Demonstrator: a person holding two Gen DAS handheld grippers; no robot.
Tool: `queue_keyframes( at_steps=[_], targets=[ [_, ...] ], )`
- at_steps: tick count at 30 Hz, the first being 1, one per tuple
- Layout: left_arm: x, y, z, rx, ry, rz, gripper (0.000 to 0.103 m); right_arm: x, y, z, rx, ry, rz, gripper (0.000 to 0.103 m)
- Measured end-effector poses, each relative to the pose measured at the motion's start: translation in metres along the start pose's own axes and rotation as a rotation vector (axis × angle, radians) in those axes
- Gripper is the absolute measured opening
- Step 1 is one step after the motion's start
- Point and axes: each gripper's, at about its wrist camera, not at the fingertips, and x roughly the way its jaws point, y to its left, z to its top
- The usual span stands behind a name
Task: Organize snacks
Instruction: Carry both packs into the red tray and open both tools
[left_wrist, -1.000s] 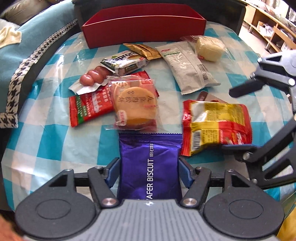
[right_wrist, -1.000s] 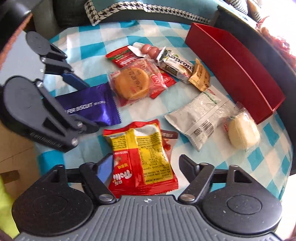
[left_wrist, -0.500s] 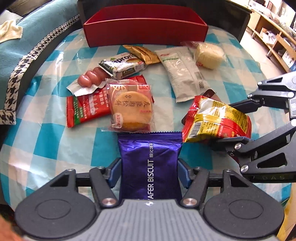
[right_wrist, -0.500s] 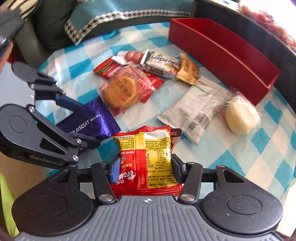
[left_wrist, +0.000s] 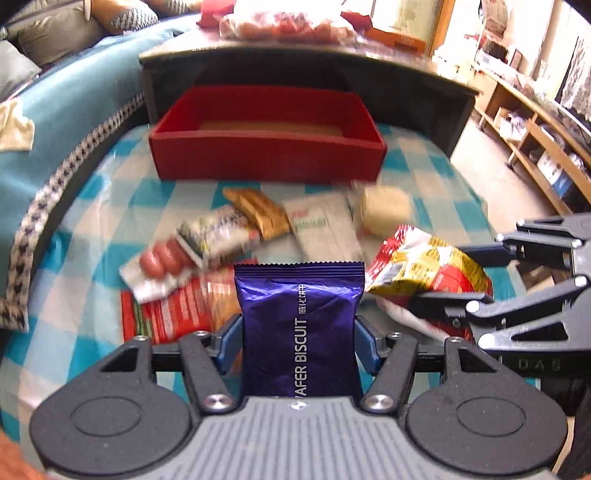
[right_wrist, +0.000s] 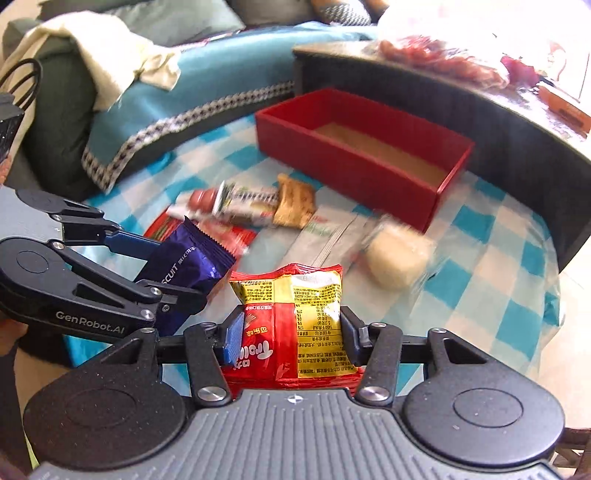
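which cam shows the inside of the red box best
The right wrist view: it looks down into the red box, showing a long stretch of tan floor with nothing visible on it. The left wrist view sees the box front-on, its near wall hiding all but a thin strip.

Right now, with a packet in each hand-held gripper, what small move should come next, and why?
Probably carry both forward over the red box and release. The left hand-held gripper is shut on the purple wafer biscuit pack, the right hand-held gripper on the red-and-yellow snack bag, and the box looks empty.
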Motion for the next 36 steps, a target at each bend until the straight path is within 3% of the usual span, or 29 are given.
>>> queue_keyframes(
  at_steps=[11, 19, 28, 36],
  targets=[
    [0.044, 0.016, 0.107, -0.011, -0.125, 0.032, 0.09, 0.029, -0.046, 0.072, 0.09, -0.132, -0.096, 0.059],
    [0.094, 0.043, 0.182, -0.033, -0.193, 0.096, 0.089, 0.076, -0.088, 0.132, 0.16, -0.206, -0.135, 0.059],
    [0.165, 0.063, 0.193, -0.038, -0.146, 0.134, 0.088, 0.147, -0.112, 0.144, 0.178, -0.146, -0.147, 0.059],
    [0.19, 0.075, 0.187, -0.05, -0.101, 0.159, 0.089, 0.179, -0.101, 0.14, 0.137, -0.095, -0.212, 0.065]
  ],
)
